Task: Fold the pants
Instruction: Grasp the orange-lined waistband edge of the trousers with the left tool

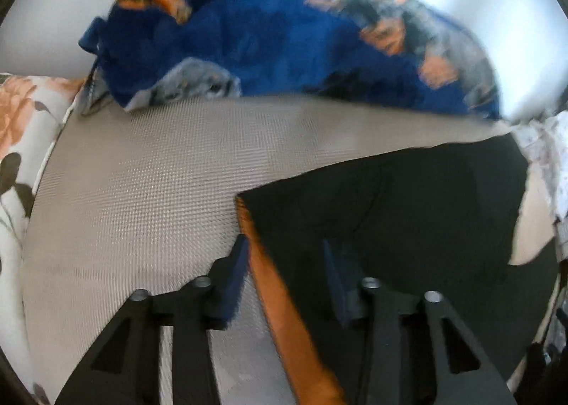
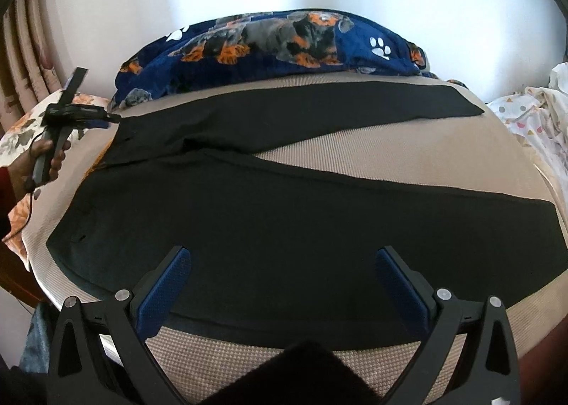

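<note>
Black pants [image 2: 269, 213] lie flat on the beige mattress [image 2: 390, 145], waist at the left, two legs spread apart toward the right. My right gripper [image 2: 284, 263] is open, hovering over the near leg, holding nothing. My left gripper [image 1: 284, 248] is open, its fingers straddling the waistband corner of the pants [image 1: 390, 206], where an orange lining strip [image 1: 277, 284] shows. The left gripper also shows in the right wrist view [image 2: 115, 117], at the far corner of the waist, held by a hand.
A blue dog-print blanket [image 2: 284, 46] is bunched along the far side of the bed, against a white wall. A floral pillow [image 1: 17, 142] lies at the left. A patterned white sheet [image 2: 532, 117] lies at the right edge.
</note>
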A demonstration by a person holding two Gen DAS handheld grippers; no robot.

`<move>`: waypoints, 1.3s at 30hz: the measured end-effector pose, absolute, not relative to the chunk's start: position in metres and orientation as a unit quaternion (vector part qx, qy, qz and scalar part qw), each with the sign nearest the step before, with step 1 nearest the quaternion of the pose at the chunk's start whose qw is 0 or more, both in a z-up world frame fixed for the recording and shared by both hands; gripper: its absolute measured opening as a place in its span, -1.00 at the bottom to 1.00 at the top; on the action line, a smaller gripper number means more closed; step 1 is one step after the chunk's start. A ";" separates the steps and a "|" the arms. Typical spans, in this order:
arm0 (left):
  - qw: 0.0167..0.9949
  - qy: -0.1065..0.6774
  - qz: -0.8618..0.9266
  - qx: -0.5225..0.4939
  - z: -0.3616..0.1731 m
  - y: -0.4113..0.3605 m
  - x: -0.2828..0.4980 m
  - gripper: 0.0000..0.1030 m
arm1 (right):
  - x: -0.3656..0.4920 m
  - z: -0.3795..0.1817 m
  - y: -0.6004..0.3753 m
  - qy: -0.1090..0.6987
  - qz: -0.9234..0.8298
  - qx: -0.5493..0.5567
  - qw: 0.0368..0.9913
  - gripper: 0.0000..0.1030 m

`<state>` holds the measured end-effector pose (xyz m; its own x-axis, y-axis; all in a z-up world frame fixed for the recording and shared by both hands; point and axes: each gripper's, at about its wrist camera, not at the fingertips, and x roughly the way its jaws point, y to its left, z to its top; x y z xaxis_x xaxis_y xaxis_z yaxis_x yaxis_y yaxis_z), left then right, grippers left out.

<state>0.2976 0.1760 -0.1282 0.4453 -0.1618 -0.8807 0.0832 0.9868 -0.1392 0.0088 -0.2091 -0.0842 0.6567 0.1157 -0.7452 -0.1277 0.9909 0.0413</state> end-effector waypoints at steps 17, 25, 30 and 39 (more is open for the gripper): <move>0.844 0.521 -0.083 -0.097 -0.149 0.181 0.334 -0.15 | 0.019 -0.094 -0.198 0.426 0.079 -0.029 0.901 1.00; 0.847 0.513 -0.111 -0.084 -0.151 0.168 0.298 -0.21 | 0.018 -0.094 -0.199 0.426 0.079 -0.023 0.901 1.00; 0.844 0.516 -0.102 -0.107 -0.153 0.154 0.309 -0.21 | 0.017 -0.096 -0.197 0.428 0.086 -0.031 0.899 1.00; 0.888 0.448 -0.050 -0.083 -0.104 0.117 0.262 -0.84 | 0.017 -0.093 -0.201 0.425 0.109 -0.004 0.898 1.00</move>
<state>0.2621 0.1166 -0.1039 0.5927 -0.1639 -0.7886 0.0143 0.9811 -0.1932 0.0167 -0.2012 -0.0933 0.6146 0.1926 -0.7649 -0.1996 0.9761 0.0854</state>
